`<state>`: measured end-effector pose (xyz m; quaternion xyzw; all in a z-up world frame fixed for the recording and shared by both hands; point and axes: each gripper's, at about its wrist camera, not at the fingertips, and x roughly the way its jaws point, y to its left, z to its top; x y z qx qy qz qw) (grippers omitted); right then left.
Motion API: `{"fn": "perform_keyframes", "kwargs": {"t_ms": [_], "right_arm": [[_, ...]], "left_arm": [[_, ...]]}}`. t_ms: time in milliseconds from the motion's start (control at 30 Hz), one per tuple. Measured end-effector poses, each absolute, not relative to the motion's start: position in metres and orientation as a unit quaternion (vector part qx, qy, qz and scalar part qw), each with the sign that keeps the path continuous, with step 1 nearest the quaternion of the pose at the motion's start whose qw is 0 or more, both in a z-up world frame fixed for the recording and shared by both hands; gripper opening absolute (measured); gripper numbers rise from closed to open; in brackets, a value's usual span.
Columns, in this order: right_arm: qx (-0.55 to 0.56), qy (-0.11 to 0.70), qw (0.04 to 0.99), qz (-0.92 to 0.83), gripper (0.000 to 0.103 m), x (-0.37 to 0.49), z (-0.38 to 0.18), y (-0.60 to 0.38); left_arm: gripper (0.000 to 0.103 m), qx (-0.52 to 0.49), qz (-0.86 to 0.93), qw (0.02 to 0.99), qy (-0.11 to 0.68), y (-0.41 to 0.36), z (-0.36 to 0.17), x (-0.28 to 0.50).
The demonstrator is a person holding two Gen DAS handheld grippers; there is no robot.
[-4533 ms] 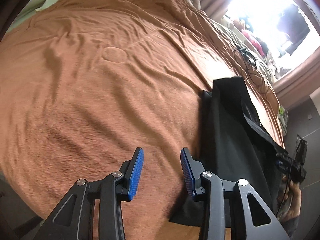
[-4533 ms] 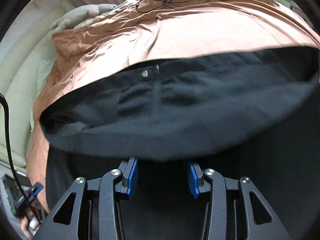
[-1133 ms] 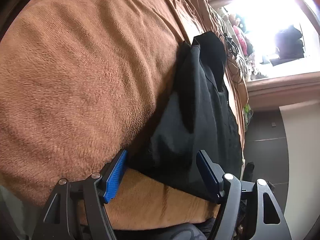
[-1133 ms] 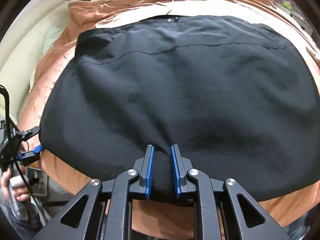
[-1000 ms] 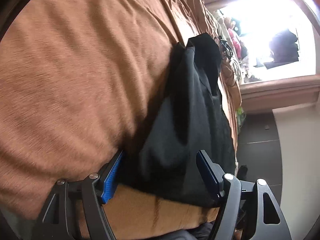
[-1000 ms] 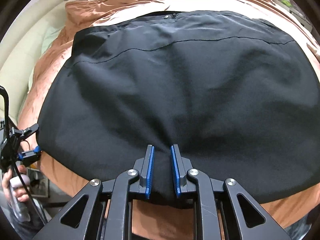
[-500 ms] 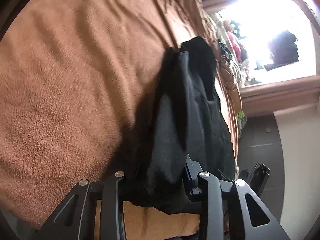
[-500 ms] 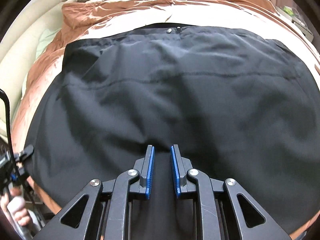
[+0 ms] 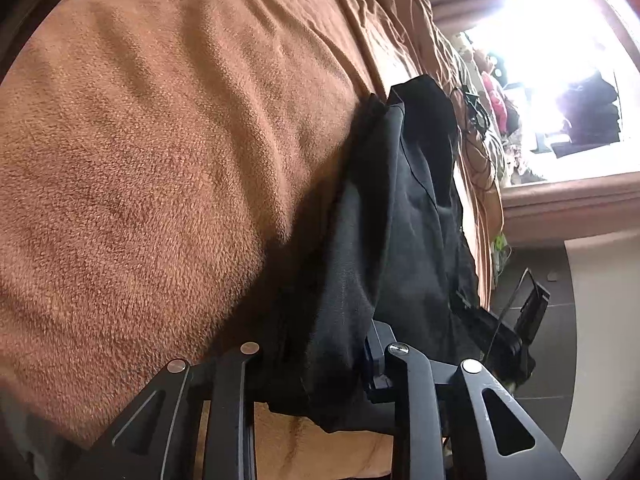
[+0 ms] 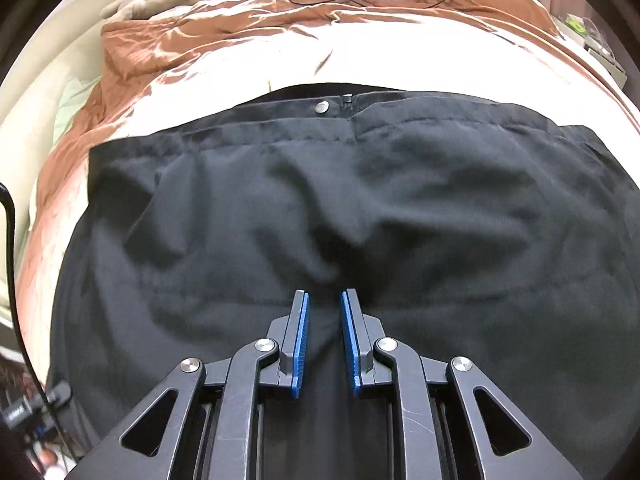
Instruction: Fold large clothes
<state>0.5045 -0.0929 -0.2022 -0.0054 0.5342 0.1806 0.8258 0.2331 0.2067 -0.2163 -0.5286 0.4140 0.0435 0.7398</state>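
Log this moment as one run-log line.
task: fold | item: black trousers on brown blanket | left hand-held gripper: closing on trouser edge | right hand-held gripper: clamped on fabric

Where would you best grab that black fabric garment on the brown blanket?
Along the near hem of the black fabric garment, coming from the bed's edge: it lies flat, waistband far, so only the rim pinches easily. Both grippers already bite there.
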Motion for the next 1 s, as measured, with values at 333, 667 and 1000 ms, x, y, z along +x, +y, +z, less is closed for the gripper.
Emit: {"fn": "perform_keyframes", "kwargs": {"t_ms": [333, 667, 1000], "right_arm": [[0.023, 0.533, 0.828, 0.174, 0.016, 0.557, -0.207, -0.084], [0.06, 0.537, 0.821, 0.184, 0.015, 0.567, -0.189, -0.092], [0.089, 0.52, 0.819, 0.225, 0.017, 0.462, -0.16, -0.152]], "left_arm": [[0.035, -0.521, 0.036, 0.742, 0.421, 0.203, -0.222, 0.244], [0.017, -0.518, 0.02, 0.757, 0.397, 0.197, -0.196, 0.244], [0.014, -0.491, -0.037, 0.793, 0.359, 0.175, -0.13, 0.252]]}}
